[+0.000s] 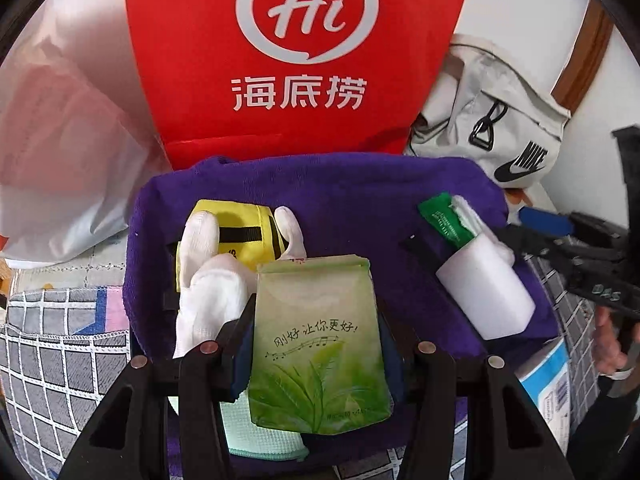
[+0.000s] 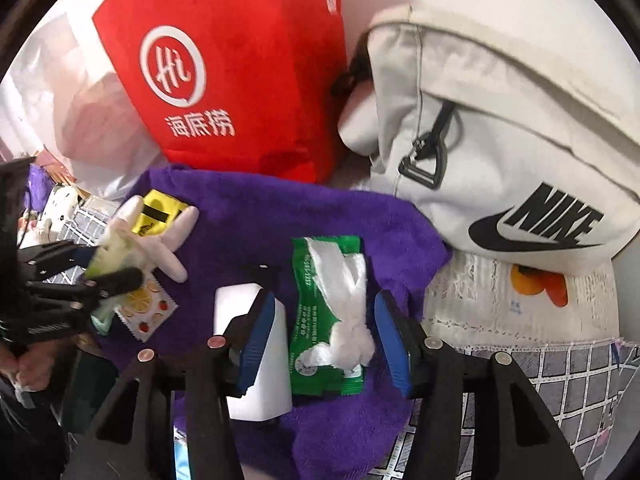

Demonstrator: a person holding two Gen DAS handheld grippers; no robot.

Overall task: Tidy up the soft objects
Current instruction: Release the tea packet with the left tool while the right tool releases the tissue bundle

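My left gripper (image 1: 318, 344) is shut on a green tea-leaf pouch (image 1: 320, 344) and holds it above the purple towel (image 1: 340, 204). A white glove (image 1: 212, 276) lies on a yellow pouch (image 1: 244, 236) to its left. My right gripper (image 2: 320, 332) is open, its blue pads either side of a green wet-wipe pack (image 2: 324, 312) with white tissue pulled out. A white foam block (image 2: 248, 344) lies under its left finger. In the left wrist view the block (image 1: 484, 292) and wipe pack (image 1: 444, 220) sit at the right, the right gripper (image 1: 520, 224) beside them.
A red Haidilao bag (image 1: 296, 56) stands behind the towel, a white plastic bag (image 1: 60, 152) to its left and a white Nike backpack (image 2: 500, 128) to its right. A fruit-print sachet (image 2: 146, 312) lies on the towel. A grid-pattern bedsheet (image 1: 52, 360) is underneath.
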